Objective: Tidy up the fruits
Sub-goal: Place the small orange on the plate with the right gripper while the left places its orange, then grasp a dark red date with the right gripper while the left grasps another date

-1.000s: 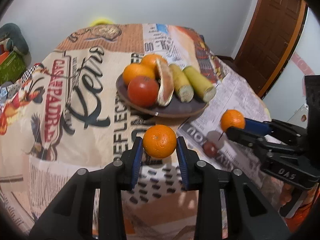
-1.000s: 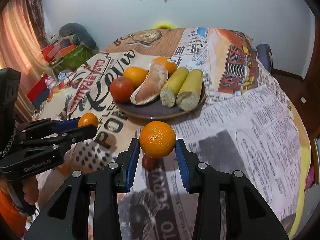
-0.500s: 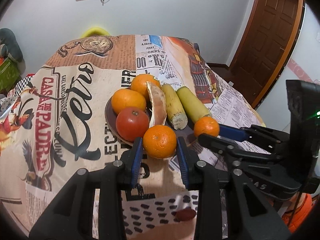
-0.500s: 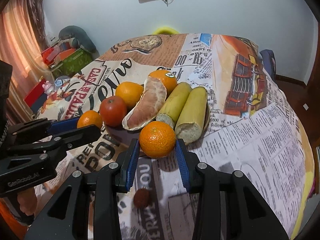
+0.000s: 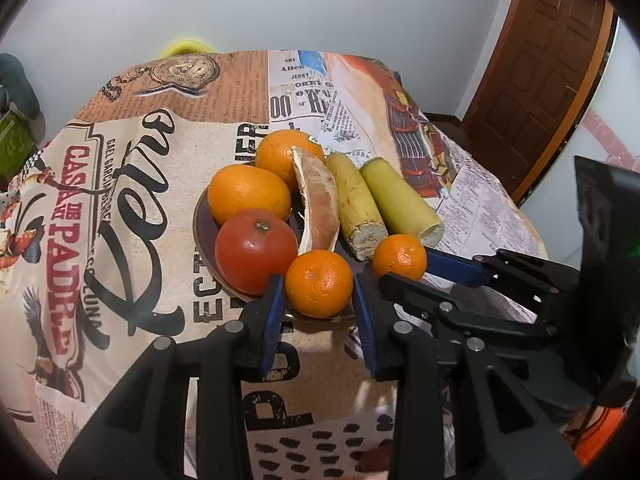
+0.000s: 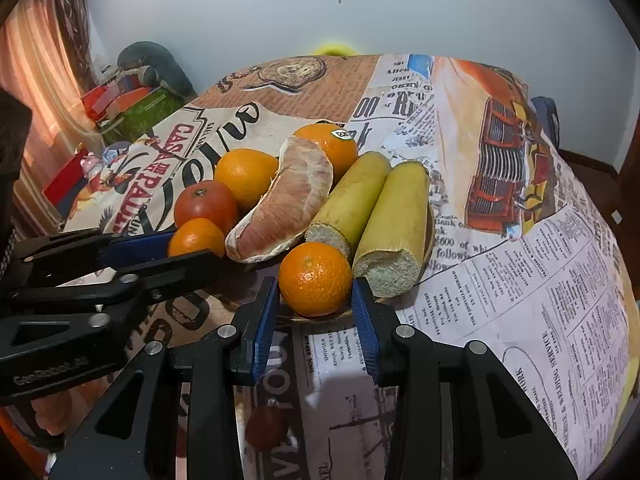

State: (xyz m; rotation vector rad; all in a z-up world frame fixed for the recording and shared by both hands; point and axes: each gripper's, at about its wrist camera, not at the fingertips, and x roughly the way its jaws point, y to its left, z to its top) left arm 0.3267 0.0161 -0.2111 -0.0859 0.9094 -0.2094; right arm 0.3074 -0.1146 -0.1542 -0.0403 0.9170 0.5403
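Note:
A dark brown plate holds two oranges, a red tomato, a pomelo wedge and two yellow-green cane pieces. My left gripper is shut on a mandarin at the plate's near rim. My right gripper is shut on another mandarin, also at the near rim, beside the cane pieces. Each gripper shows in the other's view, the right gripper and the left gripper.
A small dark red fruit lies on the printed tablecloth under my right gripper. The table edge drops off on the right. Boxes and a plush toy sit at the back left. A wooden door stands at the right.
Both grippers have moved forward with their mandarins, from above the cloth in front of the plate to the plate's near rim. The small red fruit has stayed behind on the cloth.

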